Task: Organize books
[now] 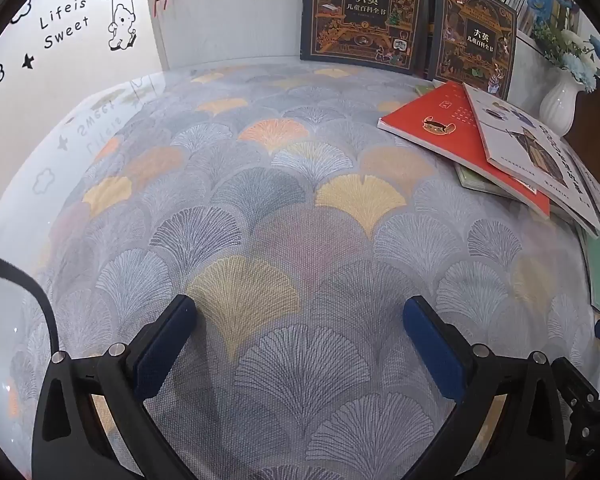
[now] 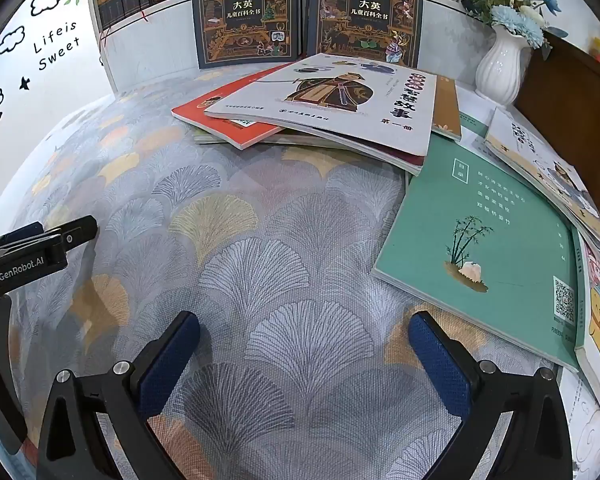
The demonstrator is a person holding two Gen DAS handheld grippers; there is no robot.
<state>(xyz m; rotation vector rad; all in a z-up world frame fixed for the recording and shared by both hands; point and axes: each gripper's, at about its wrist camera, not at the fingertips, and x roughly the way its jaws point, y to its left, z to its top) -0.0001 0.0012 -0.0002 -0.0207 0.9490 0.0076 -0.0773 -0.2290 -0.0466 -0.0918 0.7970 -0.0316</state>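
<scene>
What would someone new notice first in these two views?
Probably the two dark encyclopedia volumes standing upright against the white shelf at the back, gold ornament on their covers. Next, the loose heap of books lying flat to the right, topped by a white storybook with a green book nearer the camera. Behind them stands a white vase of blue flowers.

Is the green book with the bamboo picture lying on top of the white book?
No, the green book lies flat on the tablecloth, with its far corner tucked under the white book.
</scene>
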